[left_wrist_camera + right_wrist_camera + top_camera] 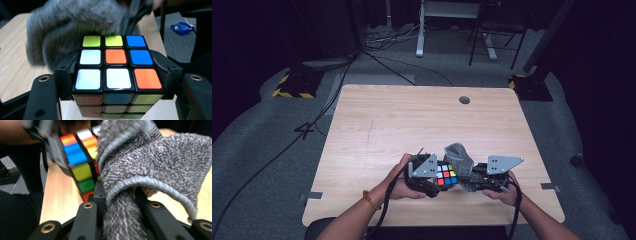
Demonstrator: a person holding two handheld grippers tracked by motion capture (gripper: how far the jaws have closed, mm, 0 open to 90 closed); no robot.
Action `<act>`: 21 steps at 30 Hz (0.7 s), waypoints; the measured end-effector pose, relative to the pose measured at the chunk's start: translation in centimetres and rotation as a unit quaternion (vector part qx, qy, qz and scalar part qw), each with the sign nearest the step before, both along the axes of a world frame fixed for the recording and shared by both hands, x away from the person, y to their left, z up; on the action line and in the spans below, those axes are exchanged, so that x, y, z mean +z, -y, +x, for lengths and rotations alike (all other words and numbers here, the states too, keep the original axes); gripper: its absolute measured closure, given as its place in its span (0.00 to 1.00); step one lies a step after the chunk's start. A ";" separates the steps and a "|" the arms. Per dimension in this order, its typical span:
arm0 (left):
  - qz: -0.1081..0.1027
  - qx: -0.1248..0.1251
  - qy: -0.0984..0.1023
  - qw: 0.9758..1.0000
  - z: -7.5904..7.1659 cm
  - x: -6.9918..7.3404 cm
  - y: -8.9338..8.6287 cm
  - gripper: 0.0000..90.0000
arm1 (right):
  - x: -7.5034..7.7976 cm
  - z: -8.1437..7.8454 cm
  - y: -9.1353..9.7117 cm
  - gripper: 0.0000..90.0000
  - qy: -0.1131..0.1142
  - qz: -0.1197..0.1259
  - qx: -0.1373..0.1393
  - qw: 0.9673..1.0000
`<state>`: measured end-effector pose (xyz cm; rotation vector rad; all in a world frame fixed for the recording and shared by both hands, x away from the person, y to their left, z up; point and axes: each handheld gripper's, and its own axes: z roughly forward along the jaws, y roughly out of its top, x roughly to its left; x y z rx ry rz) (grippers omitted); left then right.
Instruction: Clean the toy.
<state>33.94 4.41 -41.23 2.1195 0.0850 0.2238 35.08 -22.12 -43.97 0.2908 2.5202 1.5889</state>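
Puzzle cube (116, 72) clamped between the left gripper's (424, 175) jaws, held just above the near table (412, 120) edge. Right gripper (492, 177) pinches a bunched grey cloth (150, 165), pressed against the cube's far side. Looks mid-wipe; next: rub across, then turn the cube. No readable writing.

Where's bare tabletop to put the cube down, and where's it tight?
Free: the whole far half of the table, from the round hole across to the left edge, plus the near left corner. Crowded: near centre, where the left tongs clamp the cube and the right tongs press the grey cloth against it.
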 end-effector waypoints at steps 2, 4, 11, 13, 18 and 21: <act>-0.004 0.006 0.002 1.000 0.2 0.1 -0.3 0.37 | -0.4 0.0 -0.3 0.81 -0.007 -0.017 0.003 1.000; -0.013 0.011 -0.003 1.000 0.5 0.1 -0.6 0.37 | -0.8 -0.1 -0.6 0.81 -0.010 -0.030 0.012 0.999; 0.000 0.047 0.008 0.999 1.3 -0.1 -1.4 0.37 | -0.9 -1.0 -1.1 0.81 0.001 -0.033 0.049 0.998; 0.015 0.049 0.010 0.999 1.4 -0.4 -1.3 0.37 | -0.3 -1.1 -0.9 0.81 0.008 -0.025 0.051 0.998; 0.053 0.032 0.004 0.998 1.4 -1.5 -0.2 0.37 | 1.0 -1.2 -0.1 0.81 0.018 0.004 0.044 0.999; 0.069 0.023 0.006 0.997 1.1 -2.0 0.5 0.37 | 1.2 -1.1 0.1 0.81 0.014 0.014 0.046 0.999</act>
